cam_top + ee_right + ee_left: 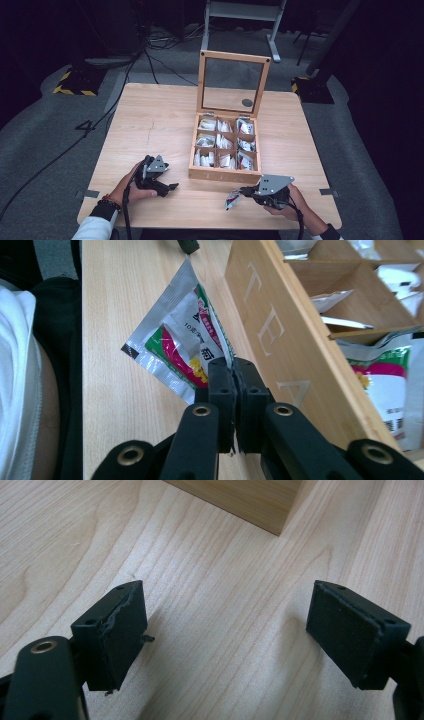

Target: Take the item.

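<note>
A wooden tea box [225, 174] with its glass lid raised stands mid-table, its compartments holding several tea packets [220, 142]. My right gripper [242, 192] sits just in front of the box, shut on a silver, red and green tea packet [232, 198] that hangs off its tips to the left. In the right gripper view the packet [182, 335] is pinched by one edge beside the box's front wall [280, 335], lettered TEA. My left gripper [170, 188] rests low over the table at front left, open, and the left gripper view shows bare wood between its pads [122, 630].
The box's near corner [260, 507] lies ahead of the left gripper. Bare tabletop [150, 120] spreads left of the box. A sleeve and torso [20, 370] edge the right gripper view. Cables and a metal stand's feet [240, 20] lie on the floor behind the table.
</note>
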A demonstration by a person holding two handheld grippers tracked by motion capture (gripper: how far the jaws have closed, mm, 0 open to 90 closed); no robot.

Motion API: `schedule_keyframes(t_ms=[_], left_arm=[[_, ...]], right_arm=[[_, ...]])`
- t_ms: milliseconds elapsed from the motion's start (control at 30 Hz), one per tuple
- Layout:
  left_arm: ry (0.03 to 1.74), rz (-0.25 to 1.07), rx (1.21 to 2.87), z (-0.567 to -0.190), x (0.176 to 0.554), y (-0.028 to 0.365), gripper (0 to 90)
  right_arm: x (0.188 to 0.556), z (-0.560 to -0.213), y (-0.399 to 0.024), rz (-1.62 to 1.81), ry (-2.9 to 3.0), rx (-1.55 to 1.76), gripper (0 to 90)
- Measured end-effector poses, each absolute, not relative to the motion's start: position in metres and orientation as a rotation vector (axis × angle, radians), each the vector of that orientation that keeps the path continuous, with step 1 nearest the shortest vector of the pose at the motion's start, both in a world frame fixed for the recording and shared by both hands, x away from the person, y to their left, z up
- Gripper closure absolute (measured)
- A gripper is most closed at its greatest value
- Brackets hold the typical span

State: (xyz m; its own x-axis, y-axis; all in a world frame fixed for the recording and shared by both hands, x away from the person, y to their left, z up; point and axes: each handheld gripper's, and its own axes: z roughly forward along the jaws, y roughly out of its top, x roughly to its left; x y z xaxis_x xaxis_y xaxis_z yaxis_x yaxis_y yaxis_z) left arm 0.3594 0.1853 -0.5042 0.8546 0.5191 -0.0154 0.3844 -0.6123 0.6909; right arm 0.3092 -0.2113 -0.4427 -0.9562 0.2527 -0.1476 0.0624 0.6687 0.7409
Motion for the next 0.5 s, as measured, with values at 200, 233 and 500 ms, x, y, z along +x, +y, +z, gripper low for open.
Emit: schedule_keyframes(t_ms=[200, 233, 500], left_arm=[[0.652, 0.24, 2.302, -0.504, 0.36, 0.185, 16.8], [0.651, 0.24, 2.302, -0.504, 0.36, 0.185, 16.8], [0.651, 0.24, 2.302, -0.504, 0.36, 0.185, 16.8]], right_arm=[[0.312, -0.452, -0.207, 1.122, 2.682, 0.261, 88.3], [0.312, -0.453, -0.206, 1.119, 2.686, 0.263, 88.3], [0.315, -0.462, -0.199, 1.054, 2.744, 0.277, 88.0]])
